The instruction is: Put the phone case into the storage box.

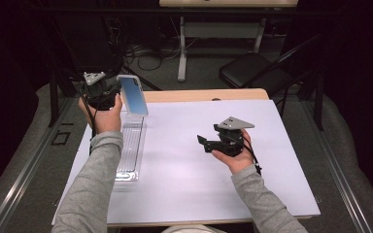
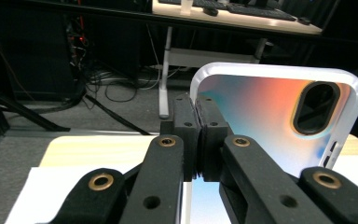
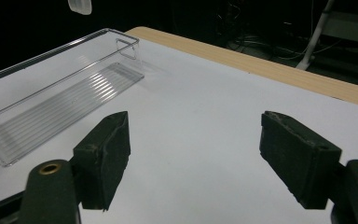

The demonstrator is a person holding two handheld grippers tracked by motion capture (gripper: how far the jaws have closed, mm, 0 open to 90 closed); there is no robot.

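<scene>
high view shows the white table top [image 1: 194,160] with the long clear plastic tray [image 1: 128,151] lying at its left side, long axis running near to far. above the tray's far end, the left gripper [image 1: 110,92] pinches the white-rimmed blue-and-orange phone case [image 1: 133,94] by its edge, held upright and off the table. the right gripper [image 1: 205,141], jaws wide apart and empty, rests well to the right, so the left hand is the nearer one for lowering the case along the tray.
</scene>
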